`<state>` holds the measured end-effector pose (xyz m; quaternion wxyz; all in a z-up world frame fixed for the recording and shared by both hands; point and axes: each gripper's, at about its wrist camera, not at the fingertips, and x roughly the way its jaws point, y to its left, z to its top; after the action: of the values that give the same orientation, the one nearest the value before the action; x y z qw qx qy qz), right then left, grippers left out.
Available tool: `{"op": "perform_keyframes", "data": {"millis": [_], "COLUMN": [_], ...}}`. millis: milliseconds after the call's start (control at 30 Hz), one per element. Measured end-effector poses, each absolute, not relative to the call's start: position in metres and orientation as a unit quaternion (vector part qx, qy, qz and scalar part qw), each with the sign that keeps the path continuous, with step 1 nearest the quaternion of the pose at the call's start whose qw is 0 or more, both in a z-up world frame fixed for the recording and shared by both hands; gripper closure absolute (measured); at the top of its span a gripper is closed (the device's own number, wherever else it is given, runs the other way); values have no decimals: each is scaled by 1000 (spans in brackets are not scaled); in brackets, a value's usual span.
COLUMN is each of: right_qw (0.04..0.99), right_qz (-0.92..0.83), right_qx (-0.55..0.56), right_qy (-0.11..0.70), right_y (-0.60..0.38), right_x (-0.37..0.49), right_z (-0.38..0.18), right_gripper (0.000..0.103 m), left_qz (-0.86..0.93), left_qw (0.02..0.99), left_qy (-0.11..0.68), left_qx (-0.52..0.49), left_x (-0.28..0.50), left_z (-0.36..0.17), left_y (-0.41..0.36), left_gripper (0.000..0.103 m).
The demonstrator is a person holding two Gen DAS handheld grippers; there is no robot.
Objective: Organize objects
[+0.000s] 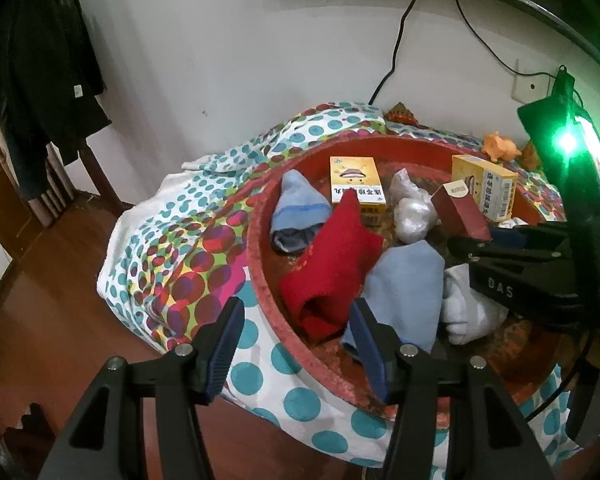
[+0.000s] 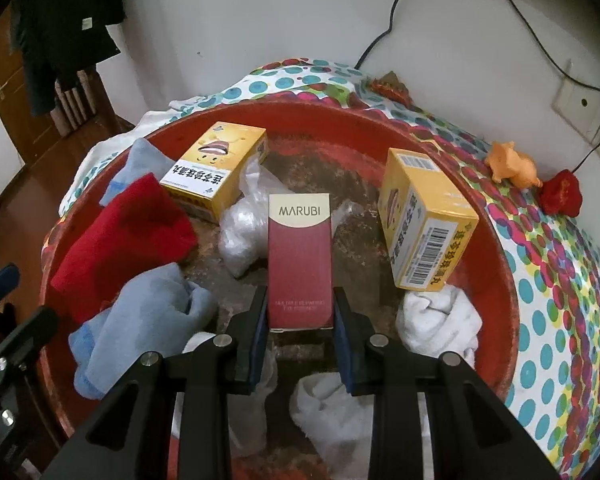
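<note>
My right gripper (image 2: 300, 320) is shut on a dark red MARUBI box (image 2: 300, 264), held upright over the middle of the red basin (image 2: 496, 240). From the left wrist view that gripper (image 1: 500, 256) reaches in from the right with the box (image 1: 460, 212). My left gripper (image 1: 296, 344) hovers open over the basin's near rim (image 1: 260, 264), nothing between its fingers. Inside the basin lie two yellow boxes (image 2: 212, 168) (image 2: 424, 220), a red cloth (image 2: 120, 232), a light blue cloth (image 2: 140, 320), a white cloth (image 2: 440, 320) and a crumpled plastic bag (image 2: 244, 232).
The basin sits on a table under a dotted cloth (image 2: 560, 320). An orange toy (image 2: 512, 164) and a red toy (image 2: 560, 192) lie by the wall at the right. Cables hang down the wall. Dark clothes (image 1: 48, 60) hang at the left above a wooden floor.
</note>
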<state>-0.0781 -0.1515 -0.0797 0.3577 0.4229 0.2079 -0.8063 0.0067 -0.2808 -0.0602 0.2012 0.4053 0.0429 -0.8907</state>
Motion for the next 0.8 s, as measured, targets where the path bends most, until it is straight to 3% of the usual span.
{"op": "perform_keyframes", "data": {"millis": [633,800], "right_qw": [355,353], "right_qz": [-812,-821], "right_qx": [417,403], "right_qy": [204,196], "right_y": [-146,-136], "right_x": [-77,-72], "right_z": [-73,-64], "right_gripper": [73,43], "left_qz": [-889,-888], "left_qw": [192,188], "left_qy": [46,49], "left_qx": [413,416], "left_x": [5,5], "left_z": [-61,-60], "left_y": [-278,-276], "left_gripper": [47,47]}}
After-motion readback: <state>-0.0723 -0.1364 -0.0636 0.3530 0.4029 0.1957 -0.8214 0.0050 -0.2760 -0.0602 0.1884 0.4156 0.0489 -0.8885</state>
